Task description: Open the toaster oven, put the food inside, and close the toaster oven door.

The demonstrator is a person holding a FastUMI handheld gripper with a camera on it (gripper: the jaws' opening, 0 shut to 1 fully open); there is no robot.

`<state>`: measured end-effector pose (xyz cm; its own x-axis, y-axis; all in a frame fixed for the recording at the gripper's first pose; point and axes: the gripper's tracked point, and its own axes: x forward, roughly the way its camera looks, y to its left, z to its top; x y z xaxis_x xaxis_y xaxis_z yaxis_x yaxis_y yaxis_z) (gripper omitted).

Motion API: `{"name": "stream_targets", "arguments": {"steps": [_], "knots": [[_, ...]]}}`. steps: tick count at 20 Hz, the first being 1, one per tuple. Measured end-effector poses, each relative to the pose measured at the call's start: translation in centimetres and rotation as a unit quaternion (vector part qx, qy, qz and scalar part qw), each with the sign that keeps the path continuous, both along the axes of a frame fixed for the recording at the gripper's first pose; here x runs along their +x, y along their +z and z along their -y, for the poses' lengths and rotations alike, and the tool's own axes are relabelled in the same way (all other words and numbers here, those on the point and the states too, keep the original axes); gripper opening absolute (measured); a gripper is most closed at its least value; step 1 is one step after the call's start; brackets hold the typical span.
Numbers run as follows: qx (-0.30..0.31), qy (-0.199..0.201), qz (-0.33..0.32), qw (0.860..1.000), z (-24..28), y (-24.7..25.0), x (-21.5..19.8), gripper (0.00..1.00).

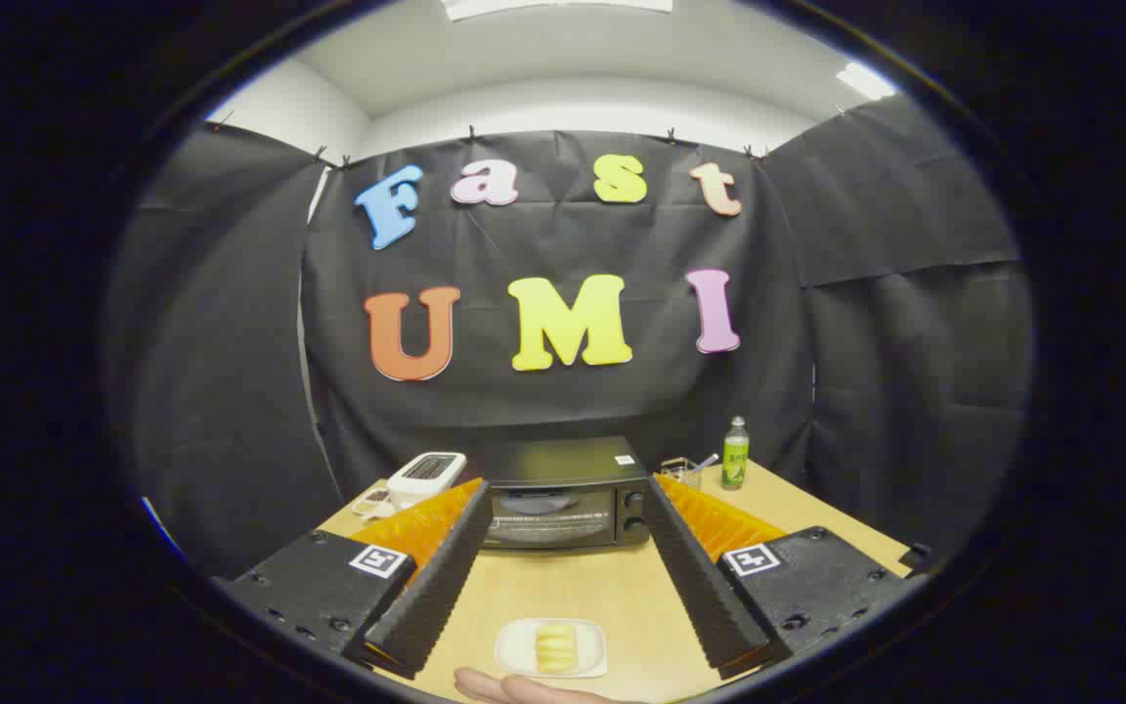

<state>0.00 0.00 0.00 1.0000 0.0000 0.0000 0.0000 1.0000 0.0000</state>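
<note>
A black toaster oven (563,494) stands on the wooden table (573,592), its glass door shut, beyond my fingertips. A small white plate (514,650) with a pale yellow piece of food (555,646) lies on the table, low between my two fingers. My gripper (565,489) is open, held above the table, with nothing between the fingers. A person's hand (514,687) rests just near the plate's closest edge.
A white kitchen scale (426,474) stands left of the oven, with small dishes (372,504) beside it. To the oven's right are a green bottle (735,455) and a clear holder with utensils (685,471). Black cloth walls close in the table.
</note>
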Motion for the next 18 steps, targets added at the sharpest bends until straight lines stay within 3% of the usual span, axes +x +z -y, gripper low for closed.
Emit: {"name": "stream_targets", "arguments": {"steps": [10, 18], "knots": [[0.001, 0.002, 0.002, 1.0, 0.2, -0.2, -0.4, 1.0], [0.003, 0.004, -0.006, 1.0, -0.1, -0.6, 2.4, 1.0]]}}
